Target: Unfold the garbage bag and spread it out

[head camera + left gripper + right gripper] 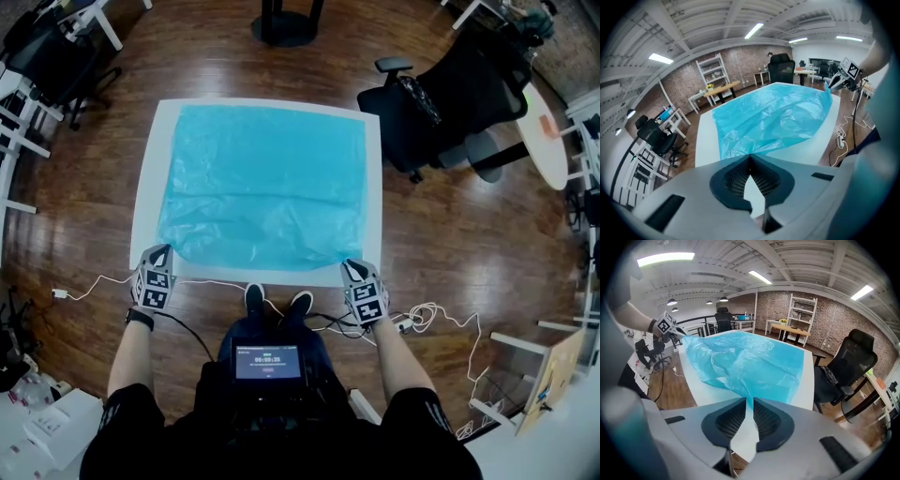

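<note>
One crinkly blue garbage bag (262,187), flat rectangle; L gripper (164,250) clamps its 7 o'clock corner, R gripper (350,265) ajar at 5.

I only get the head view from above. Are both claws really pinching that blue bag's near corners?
Observer: The left gripper view shows the left claw shut on a corner of the garbage bag.
Visitor: And the right?
Observer: Its own view shows the right claw slightly apart, the corner lying in the gap.
Visitor: What's across the room?
Observer: A brick wall with a white shelf unit before it.
</note>
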{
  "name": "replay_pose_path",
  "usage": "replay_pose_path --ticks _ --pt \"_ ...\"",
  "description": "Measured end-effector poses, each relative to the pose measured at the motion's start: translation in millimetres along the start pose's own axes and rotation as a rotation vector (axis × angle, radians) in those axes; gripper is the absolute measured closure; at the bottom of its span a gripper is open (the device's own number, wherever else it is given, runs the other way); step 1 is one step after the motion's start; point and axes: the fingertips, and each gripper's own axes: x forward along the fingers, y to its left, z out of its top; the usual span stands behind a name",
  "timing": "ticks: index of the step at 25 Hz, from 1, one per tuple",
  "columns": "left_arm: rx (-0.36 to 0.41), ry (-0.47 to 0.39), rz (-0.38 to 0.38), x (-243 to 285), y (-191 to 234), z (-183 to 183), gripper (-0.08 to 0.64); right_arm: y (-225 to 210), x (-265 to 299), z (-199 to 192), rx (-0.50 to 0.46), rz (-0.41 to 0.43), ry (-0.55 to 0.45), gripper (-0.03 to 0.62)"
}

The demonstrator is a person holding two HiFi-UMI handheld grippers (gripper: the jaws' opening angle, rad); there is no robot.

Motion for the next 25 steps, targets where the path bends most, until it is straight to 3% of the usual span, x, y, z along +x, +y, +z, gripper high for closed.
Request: replay_pose_path --ticks 9,15,25 --pt "0.004 0.023 -0.03 -3 -8 -5 0.551 3 -9 -6 0.021 0.021 0.018 0.43" --pt "-0.011 0.031 -0.065 -9 -10 -12 0.502 8 -23 -14 0.046 0.026 0.013 0.365" --pt "0.031 -0.035 -0.01 -55 25 20 0.479 -14 -53 -15 0.028 -0.033 -0.023 0.337"
